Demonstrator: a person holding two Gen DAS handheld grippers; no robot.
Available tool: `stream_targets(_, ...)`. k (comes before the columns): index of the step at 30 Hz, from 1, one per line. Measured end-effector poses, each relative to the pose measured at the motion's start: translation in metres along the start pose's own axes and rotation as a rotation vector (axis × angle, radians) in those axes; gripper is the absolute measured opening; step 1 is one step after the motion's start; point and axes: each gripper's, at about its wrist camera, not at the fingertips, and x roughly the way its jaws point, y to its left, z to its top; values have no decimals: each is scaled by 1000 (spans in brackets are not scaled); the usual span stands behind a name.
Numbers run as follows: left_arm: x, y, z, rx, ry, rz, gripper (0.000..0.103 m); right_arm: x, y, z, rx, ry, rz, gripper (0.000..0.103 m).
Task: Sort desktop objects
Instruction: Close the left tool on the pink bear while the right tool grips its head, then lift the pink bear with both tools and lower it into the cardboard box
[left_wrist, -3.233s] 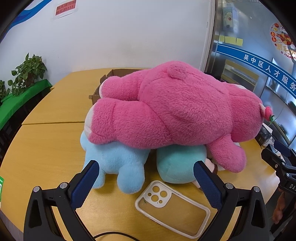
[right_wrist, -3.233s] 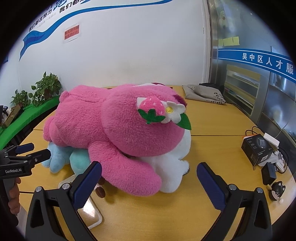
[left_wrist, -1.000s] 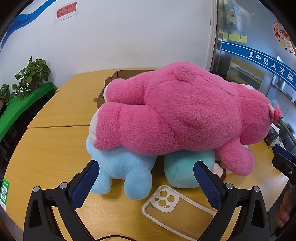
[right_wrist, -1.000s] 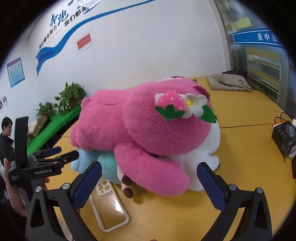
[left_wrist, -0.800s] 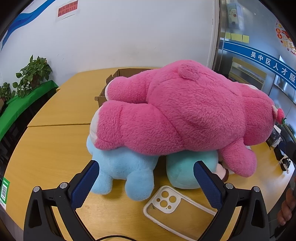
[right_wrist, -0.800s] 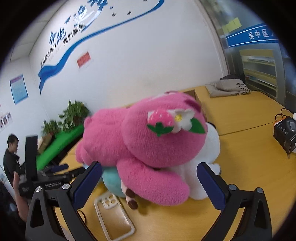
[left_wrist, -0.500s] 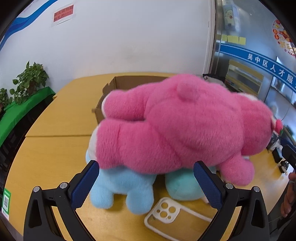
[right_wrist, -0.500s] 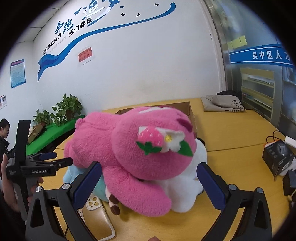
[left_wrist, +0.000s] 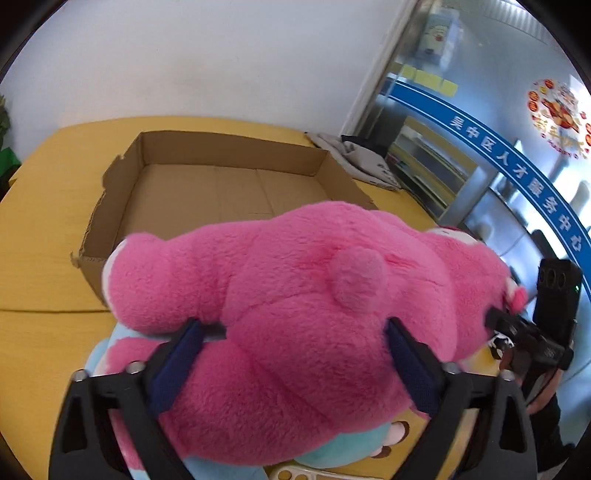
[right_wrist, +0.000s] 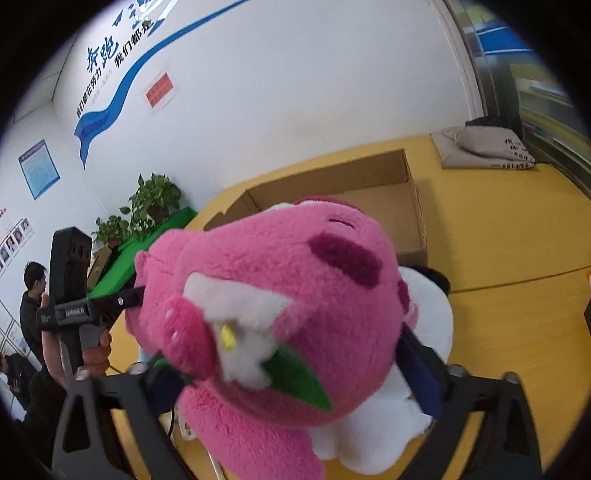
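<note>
Left gripper (left_wrist: 291, 345) jaws spread wide around pink plush bear (left_wrist: 306, 295) body — pads touching fur. Right gripper (right_wrist: 295, 373) jaws likewise astride bear head; clamped or loose: cannot tell. Cardboard box (left_wrist: 221, 184) at 12 o'clock behind bear, on desk (left_wrist: 40, 206).

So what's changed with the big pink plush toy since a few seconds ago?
Both claws closed in on the pink plush toy: the left claw now straddles its body, the right claw its head. Whether the grip is firm I can't tell. The cardboard box stays empty, and the blue plush stays underneath.
</note>
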Motion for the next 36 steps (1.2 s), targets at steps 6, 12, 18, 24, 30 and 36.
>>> stream_targets(6, -6, -10, 6, 10, -15, 2, 39, -6, 19, 6, -57, -90, -51, 55)
stream_targets(12, -30, -21, 29, 13, -99, 14, 28, -22, 36, 26, -103, -177, -32, 48)
stream_targets(18, -22, -15, 119, 88, -172, 85, 28, -16, 52, 96, -211, -277, 2, 48)
stream_targets(24, 27, 1, 212, 144, -171, 157, 28, 60, 30, 180, -245, -248, -1, 48)
stream_targets(30, 153, 59, 235, 94, 16, 172, 26, 171, -33, 196, -168, -67, -60, 48)
stream_targets(36, 220, 82, 222, 68, 97, 146, 4, 241, -79, 175, -111, 139, -143, 53)
